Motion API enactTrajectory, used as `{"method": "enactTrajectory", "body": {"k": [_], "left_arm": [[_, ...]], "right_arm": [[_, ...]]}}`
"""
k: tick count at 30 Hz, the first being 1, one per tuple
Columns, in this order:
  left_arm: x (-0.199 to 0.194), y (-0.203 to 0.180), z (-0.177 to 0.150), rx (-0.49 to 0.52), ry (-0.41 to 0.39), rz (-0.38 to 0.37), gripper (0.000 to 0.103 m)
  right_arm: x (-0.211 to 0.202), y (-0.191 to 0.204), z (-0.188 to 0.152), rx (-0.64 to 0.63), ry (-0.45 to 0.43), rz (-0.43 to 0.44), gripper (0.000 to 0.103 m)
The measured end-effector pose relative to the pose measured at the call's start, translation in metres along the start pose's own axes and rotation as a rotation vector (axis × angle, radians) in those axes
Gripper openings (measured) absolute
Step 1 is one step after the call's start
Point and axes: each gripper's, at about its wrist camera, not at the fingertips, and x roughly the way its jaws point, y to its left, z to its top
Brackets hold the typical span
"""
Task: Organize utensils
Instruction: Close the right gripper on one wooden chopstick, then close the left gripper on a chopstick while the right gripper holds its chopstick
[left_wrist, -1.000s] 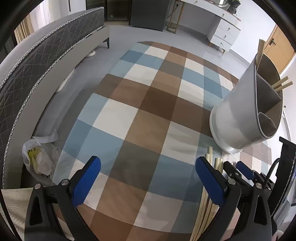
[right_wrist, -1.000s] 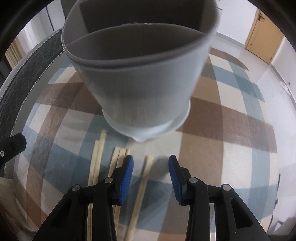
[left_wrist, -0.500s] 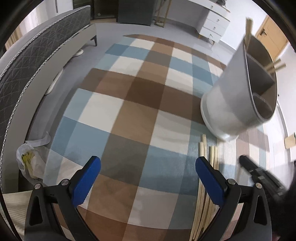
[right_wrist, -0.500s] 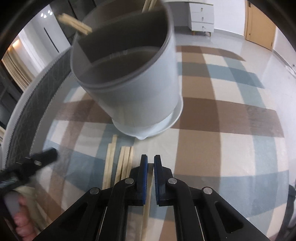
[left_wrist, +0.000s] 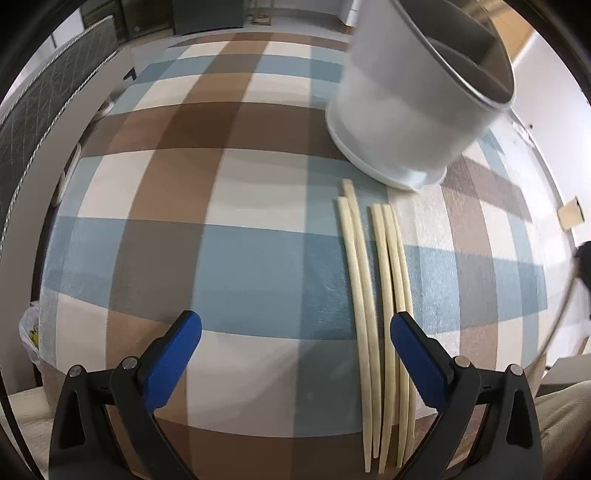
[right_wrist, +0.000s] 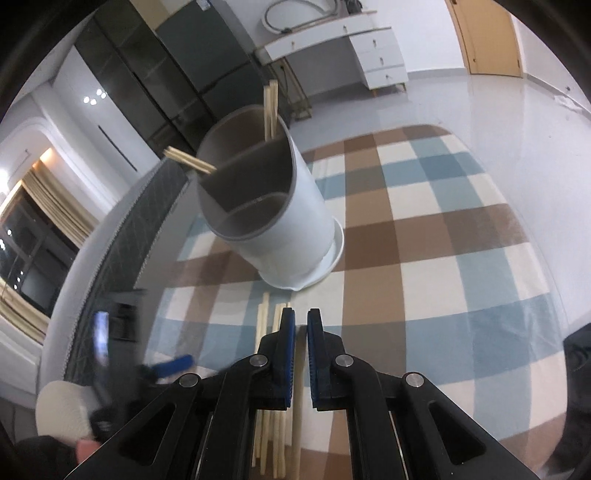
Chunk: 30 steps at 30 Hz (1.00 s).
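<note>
A grey divided utensil holder (right_wrist: 280, 221) (left_wrist: 417, 103) stands on the checked cloth (left_wrist: 221, 258), with a few chopsticks (right_wrist: 271, 107) in its far compartment. Several loose chopsticks (left_wrist: 369, 295) (right_wrist: 263, 325) lie side by side in front of it. My right gripper (right_wrist: 301, 350) is shut on one chopstick (right_wrist: 297, 424), lifted above the cloth; in the left wrist view that stick (left_wrist: 557, 321) hangs blurred at the right edge. My left gripper (left_wrist: 297, 354) is open and empty, low over the cloth, its right finger (left_wrist: 413, 358) above the loose chopsticks. It shows blurred in the right wrist view (right_wrist: 136, 349).
A grey quilted bed edge (left_wrist: 29, 122) runs along the left. A plastic bag (left_wrist: 29, 332) sits below the table's left edge. A white desk with drawers (right_wrist: 369, 48) and a wooden door (right_wrist: 480, 37) are far back. The cloth's near edge drops off by my left gripper.
My right gripper has shut on one chopstick and risen off the cloth with it. My left gripper has shifted right and down, so the loose chopsticks now lie under its right finger.
</note>
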Motion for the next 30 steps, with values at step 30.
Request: {"method": "enactTrajectory", "body": {"k": [30], "left_arm": [[0.010,0.000,0.007,0.017,0.050,0.048,0.093]], "right_arm": [[-0.017,-0.019,-0.007,0.076,-0.057,0.005,0.006]]}}
